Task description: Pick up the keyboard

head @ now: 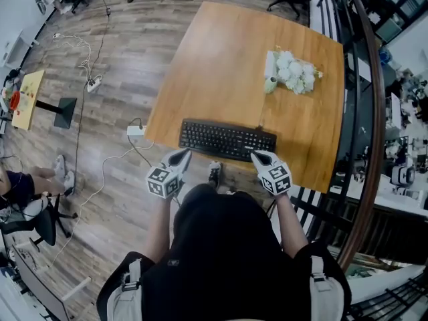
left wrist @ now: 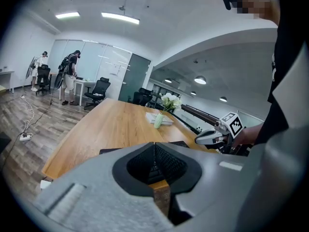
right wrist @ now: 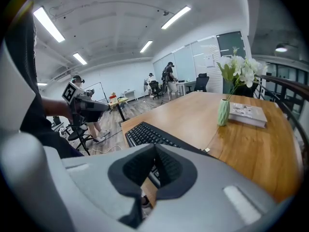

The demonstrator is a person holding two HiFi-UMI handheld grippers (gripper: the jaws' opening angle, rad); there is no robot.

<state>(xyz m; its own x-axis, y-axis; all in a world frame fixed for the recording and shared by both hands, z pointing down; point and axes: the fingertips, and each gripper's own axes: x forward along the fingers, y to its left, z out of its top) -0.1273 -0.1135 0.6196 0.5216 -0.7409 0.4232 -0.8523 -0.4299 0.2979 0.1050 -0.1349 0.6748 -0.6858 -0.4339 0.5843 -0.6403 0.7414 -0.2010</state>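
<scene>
Just beside keyboard point(head: 224, 139) edge: left gripper point(head: 182, 156); right gripper point(head: 258, 156).

readable text: none | book point(right wrist: 247, 114) cover: print too small | keyboard point(head: 227, 140) keys: legends blurred

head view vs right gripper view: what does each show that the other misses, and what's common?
Head view only: the white power strip on the floor beside the wooden table. Right gripper view only: ceiling light strips and people standing at far desks. Both: that table, the keyboard, the vase of white flowers and the left gripper.
</scene>
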